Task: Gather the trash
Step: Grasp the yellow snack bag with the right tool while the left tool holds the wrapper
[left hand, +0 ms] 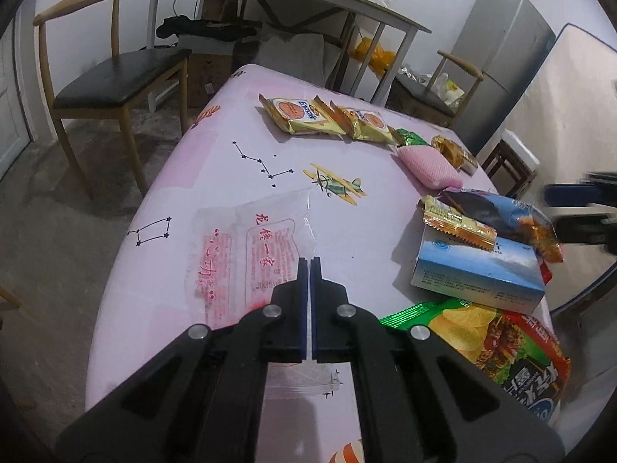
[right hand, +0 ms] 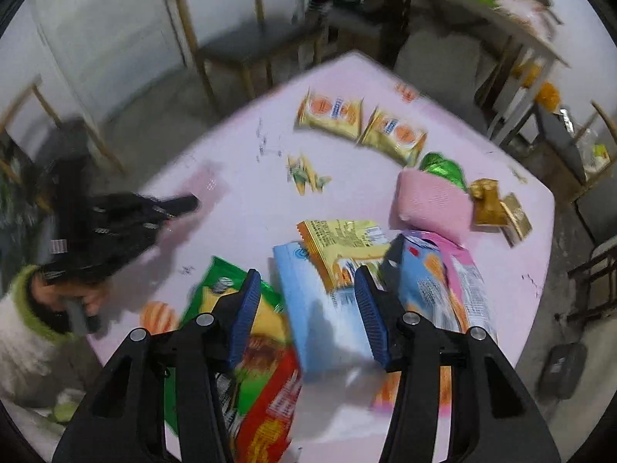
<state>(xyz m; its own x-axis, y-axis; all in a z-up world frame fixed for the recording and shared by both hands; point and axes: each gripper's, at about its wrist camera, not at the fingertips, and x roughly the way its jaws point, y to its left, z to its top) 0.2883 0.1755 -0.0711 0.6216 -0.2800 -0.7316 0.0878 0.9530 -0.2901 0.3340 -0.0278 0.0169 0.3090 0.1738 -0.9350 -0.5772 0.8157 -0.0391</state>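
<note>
Left gripper (left hand: 310, 260): jaws pressed together, pinching the clear wrapper (left hand: 246, 254) with red Chinese print, partly legible "2025", near the tabletop (left hand: 347, 208) edge. Right gripper (right hand: 306, 281): jaws spread, empty, above one blue box (right hand: 312, 308). Two yellow biscuit packets (left hand: 300, 115); brand lettering unreadable.

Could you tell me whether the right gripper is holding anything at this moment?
No, the right gripper stands open above the light blue box, with nothing pinched between its blue pads.
</note>
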